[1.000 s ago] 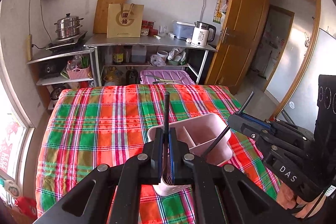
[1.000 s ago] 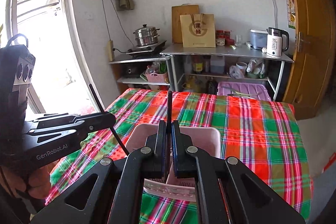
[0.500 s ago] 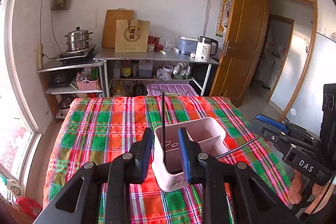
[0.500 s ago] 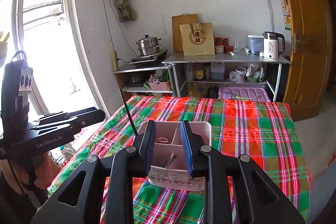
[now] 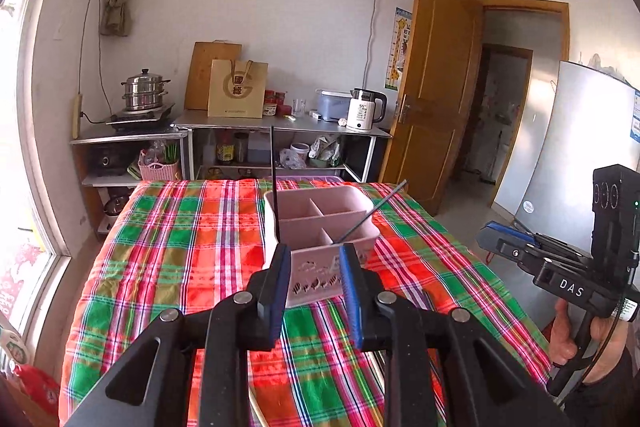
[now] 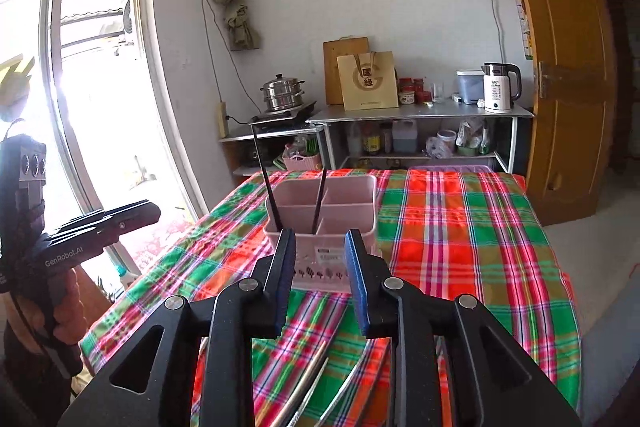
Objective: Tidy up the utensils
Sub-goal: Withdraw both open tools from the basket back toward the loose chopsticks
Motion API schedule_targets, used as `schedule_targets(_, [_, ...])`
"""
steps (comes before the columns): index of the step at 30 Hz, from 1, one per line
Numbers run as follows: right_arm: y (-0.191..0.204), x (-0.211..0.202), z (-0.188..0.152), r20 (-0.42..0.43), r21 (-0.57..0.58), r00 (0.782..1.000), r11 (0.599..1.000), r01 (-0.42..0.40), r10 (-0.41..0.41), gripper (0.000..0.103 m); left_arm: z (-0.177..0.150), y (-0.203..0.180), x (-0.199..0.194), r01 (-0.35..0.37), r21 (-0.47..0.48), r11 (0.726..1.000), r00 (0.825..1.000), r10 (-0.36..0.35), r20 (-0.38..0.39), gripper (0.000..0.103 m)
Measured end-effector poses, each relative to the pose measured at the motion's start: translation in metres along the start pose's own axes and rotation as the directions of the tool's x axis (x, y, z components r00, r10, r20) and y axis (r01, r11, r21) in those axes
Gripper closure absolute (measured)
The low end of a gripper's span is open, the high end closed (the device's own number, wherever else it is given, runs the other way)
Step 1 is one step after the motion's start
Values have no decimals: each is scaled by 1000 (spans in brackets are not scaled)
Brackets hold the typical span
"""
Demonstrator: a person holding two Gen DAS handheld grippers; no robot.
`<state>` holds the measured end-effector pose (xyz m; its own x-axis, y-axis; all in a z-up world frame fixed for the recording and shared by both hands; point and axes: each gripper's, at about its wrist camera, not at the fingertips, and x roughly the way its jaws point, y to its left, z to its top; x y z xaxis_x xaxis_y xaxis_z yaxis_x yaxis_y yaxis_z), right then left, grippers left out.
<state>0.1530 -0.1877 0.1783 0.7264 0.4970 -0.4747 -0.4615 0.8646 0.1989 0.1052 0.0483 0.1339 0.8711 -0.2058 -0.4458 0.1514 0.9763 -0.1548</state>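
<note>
Both claws, left [image 5: 314,281] and right [image 6: 320,277], sit spread and empty, near the pink caddy [image 6: 322,215] holding two black chopsticks [image 6: 319,201].

The left gripper [image 5: 314,267] pointed forward and a little down, its blue-padded fingers [image 5: 280,279] apart after just opening, nothing between them. The right gripper [image 6: 320,253] sat the same way, jaws freshly parted and empty. Out at each side, a hand [image 5: 580,343] gripped the right handle, and another hand [image 6: 66,311] the left
</note>
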Motion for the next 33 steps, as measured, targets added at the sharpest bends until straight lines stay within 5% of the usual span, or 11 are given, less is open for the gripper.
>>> schedule_targets(12, [-4, -33, -56, -36, 44, 999, 999, 33, -31, 77, -80, -16, -25, -7, -1, 1000, 999, 7, -50, 78])
schedule_targets(33, [-20, -14, -85, -127, 65, 989, 995, 82, -74, 77, -118, 6, -1, -75, -36, 997, 982, 68, -174, 78])
